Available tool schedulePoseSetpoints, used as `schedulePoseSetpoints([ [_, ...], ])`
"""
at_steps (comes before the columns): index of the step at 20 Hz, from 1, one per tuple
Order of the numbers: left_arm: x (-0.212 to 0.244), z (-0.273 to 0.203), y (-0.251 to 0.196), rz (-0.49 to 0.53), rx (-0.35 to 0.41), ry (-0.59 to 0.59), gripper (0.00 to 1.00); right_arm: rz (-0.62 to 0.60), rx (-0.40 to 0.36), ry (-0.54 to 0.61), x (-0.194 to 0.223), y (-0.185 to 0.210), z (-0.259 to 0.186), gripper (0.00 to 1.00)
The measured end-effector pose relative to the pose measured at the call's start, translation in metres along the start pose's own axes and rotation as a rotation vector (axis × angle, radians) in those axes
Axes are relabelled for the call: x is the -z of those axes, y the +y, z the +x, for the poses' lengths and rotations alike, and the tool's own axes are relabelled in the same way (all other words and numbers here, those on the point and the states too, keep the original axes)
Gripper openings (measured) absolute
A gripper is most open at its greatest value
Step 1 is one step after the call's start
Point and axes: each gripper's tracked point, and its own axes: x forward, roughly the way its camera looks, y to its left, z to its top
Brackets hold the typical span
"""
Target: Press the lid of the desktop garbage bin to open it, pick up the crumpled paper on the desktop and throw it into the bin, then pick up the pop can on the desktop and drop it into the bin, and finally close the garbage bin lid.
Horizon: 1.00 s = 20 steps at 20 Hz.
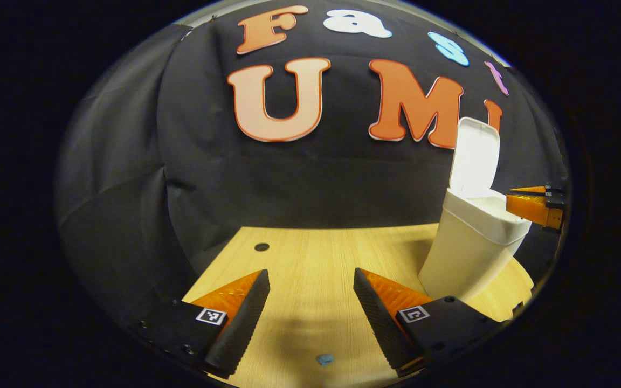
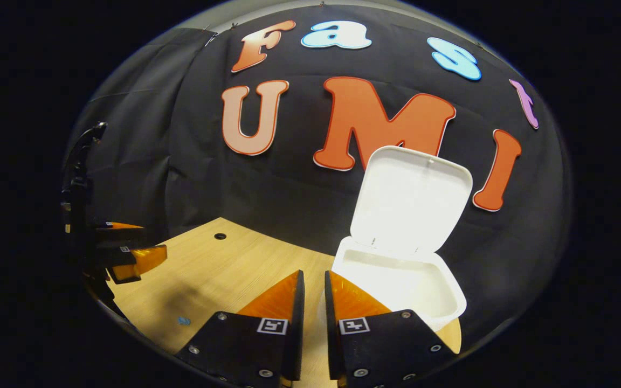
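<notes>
The white desktop bin (image 1: 467, 258) stands on the wooden table with its lid (image 1: 475, 156) raised upright. In the right gripper view the bin's open mouth (image 2: 397, 280) lies just ahead and to the right, with the lid (image 2: 410, 199) standing behind it. My right gripper (image 2: 314, 276) hovers at the bin's near rim, its fingers almost together with nothing between them. From the left gripper view it appears as the right gripper (image 1: 531, 207) beside the bin's top edge. My left gripper (image 1: 310, 275) is open over bare table, left of the bin, holding nothing. The left gripper (image 2: 132, 258) shows far left.
The table (image 1: 310, 253) has a small round hole (image 1: 261, 247) near its back left corner. A small blue speck (image 1: 325, 358) lies on the wood near my left fingers, also visible as a blue speck (image 2: 184, 320). Black cloth walls close the back and sides.
</notes>
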Motion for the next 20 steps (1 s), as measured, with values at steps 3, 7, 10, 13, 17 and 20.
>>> schedulePoseSetpoints([
  [3, 0.029, 0.010, -0.014, -0.008, 0.048, 0.095, 1.00, 0.026, -0.070, 0.059, 0.021, 0.024, -0.001, 0.36],
  [7, 0.068, 0.014, -0.026, -0.004, 0.081, 0.213, 1.00, 0.005, -0.112, 0.111, 0.044, 0.040, -0.008, 0.67],
  [10, 0.096, 0.016, -0.025, 0.014, 0.086, 0.281, 1.00, 0.013, -0.135, 0.147, 0.060, 0.050, -0.013, 0.79],
  [13, 0.123, 0.019, -0.025, 0.036, 0.100, 0.353, 1.00, 0.022, -0.141, 0.183, 0.076, 0.056, -0.016, 0.86],
  [17, 0.150, 0.017, -0.027, -0.009, 0.124, 0.468, 0.98, 0.035, -0.153, 0.229, 0.098, 0.066, -0.022, 0.90],
  [20, 0.158, 0.017, -0.023, 0.002, 0.130, 0.527, 1.00, 0.049, -0.167, 0.282, 0.116, 0.072, -0.026, 0.93],
])
